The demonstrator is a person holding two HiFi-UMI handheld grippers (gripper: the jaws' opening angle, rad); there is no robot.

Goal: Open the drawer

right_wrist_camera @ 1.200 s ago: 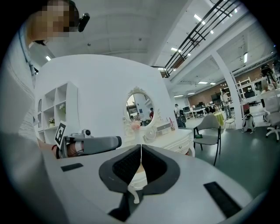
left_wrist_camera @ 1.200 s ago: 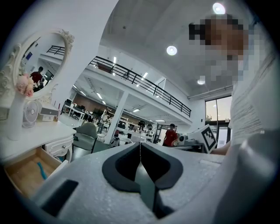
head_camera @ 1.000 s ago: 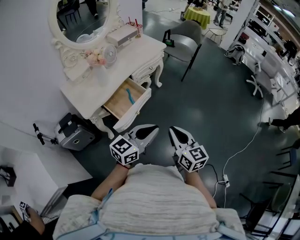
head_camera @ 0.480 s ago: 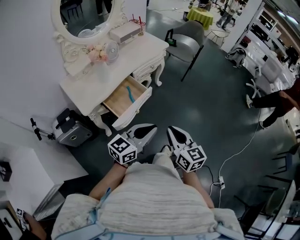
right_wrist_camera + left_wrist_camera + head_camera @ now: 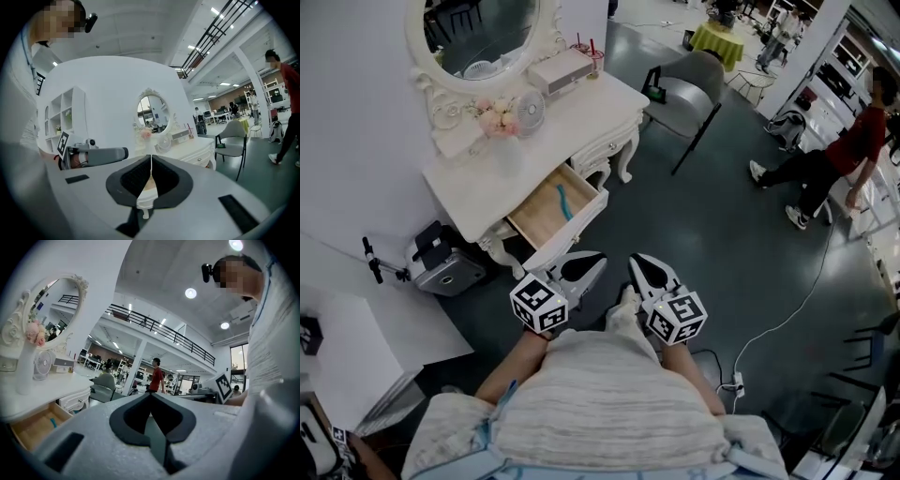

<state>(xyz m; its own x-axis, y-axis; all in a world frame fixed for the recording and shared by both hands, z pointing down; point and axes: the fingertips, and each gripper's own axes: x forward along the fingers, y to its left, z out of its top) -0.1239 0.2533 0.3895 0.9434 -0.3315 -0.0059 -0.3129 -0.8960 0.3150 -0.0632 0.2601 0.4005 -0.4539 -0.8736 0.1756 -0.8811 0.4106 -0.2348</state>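
1. The drawer (image 5: 546, 210) of a white dressing table (image 5: 502, 164) stands pulled out, showing its pale wooden inside. It is just ahead of the left gripper's tips and slightly to their left, and neither gripper touches it.
2. A thin teal object (image 5: 563, 201) lies inside the drawer, too small to identify.
3. The left gripper (image 5: 598, 259) is clenched, with its jaws pressed together on nothing, and its tips are near the drawer's white front.
4. The right gripper (image 5: 636, 261) sits just to the right of the left one. Its jaws are likewise closed and empty.
5. Behind each pair of jaws is a marker cube, left (image 5: 538, 304) and right (image 5: 677, 317). Both carry bold black-and-white square patterns rather than letters.
6. Farther ahead of the left gripper, the tabletop holds pink flowers (image 5: 495, 116), a small white fan (image 5: 529, 111) and a flat box (image 5: 563, 68). An oval mirror (image 5: 483, 33) in an ornate white frame stands behind them.
7. A grey chair (image 5: 692, 86) stands well ahead of the right gripper. A person in a red top (image 5: 855, 141) is far off to its right.
8. A grey and black machine (image 5: 442, 264) sits on the floor to the left of the left gripper, beside the table. A white cable (image 5: 787, 311) trails across the dark floor to the right of the right gripper.
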